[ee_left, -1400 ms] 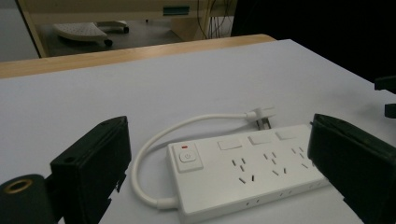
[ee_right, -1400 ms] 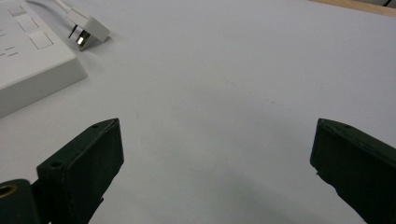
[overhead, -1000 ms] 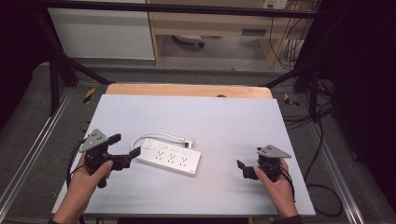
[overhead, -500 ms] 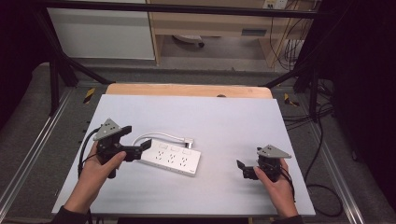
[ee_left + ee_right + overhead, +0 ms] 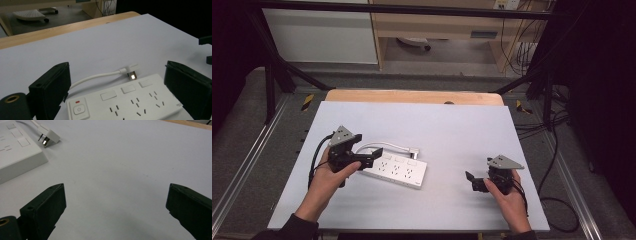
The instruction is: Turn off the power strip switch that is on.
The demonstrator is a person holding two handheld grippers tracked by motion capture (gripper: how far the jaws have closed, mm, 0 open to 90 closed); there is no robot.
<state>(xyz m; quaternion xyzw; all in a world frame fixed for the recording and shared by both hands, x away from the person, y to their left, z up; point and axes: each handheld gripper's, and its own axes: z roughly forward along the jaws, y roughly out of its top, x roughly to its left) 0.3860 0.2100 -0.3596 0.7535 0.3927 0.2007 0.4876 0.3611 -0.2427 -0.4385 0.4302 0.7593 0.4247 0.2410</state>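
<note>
The power strip lies flat left of the table's middle, toward the near edge, its cord looped behind and the plug loose beside it. The left gripper has its jaws spread wide over the switch end, probably lining up a grab. A second ago it sat nearer the left edge. The right gripper waits released, well apart, same spot as before.

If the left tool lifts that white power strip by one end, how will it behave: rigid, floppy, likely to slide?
The power strip looks like a rigid plastic block lying flat, so it should lift as one piece and hardly tip. Its smooth casing on the smooth table may skid if nudged. The thin white cord curves loosely, so it would probably trail limply.
</note>
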